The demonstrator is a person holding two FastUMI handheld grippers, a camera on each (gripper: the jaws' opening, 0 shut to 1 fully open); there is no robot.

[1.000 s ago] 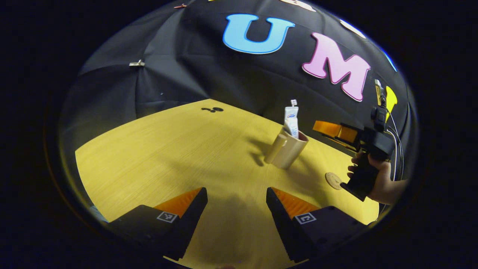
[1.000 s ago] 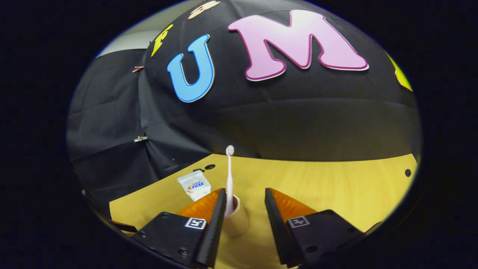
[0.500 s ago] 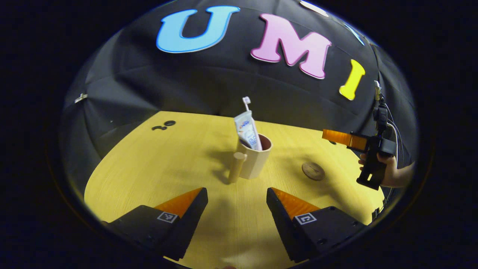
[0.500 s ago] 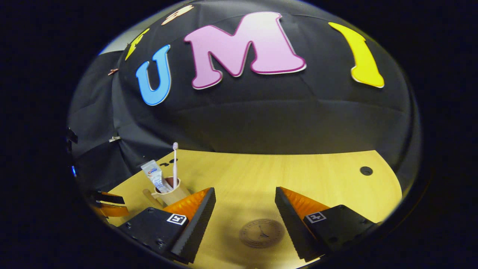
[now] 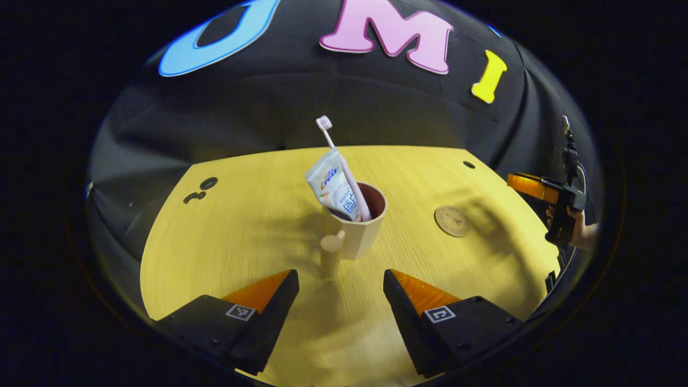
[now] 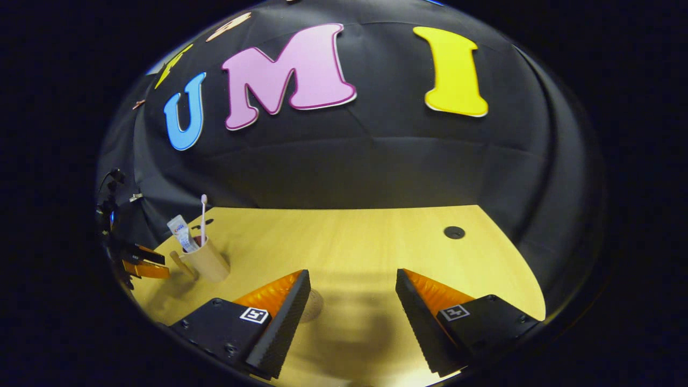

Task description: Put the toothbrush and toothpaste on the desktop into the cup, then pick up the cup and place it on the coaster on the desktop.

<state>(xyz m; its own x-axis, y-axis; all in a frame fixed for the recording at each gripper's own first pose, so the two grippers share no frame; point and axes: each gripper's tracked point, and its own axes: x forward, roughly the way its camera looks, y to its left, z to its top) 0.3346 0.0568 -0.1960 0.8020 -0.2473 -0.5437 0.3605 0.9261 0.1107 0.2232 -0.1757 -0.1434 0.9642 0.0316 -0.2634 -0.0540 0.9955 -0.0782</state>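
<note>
1. Left hand-held gripper (image 5: 341,279) hangs wide open and empty, facing the cup's handle; right hand-held gripper (image 6: 352,279) is wide too.
2. Table (image 5: 242,226) carries everything.
3. Cup (image 5: 356,231) holds toothpaste (image 5: 333,185) and toothbrush (image 5: 344,161); grasp its handle squarely, keeping it upright.
4. Coaster (image 5: 452,221) lies nearby.

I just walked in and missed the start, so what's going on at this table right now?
A person holds a hand-held gripper in each hand over a wooden desktop. The toothbrush and toothpaste already stand in the cup. The left hand-held gripper is open, facing the cup's handle. The right hand-held gripper is open, off to the side. The cup is not yet on the coaster.
</note>
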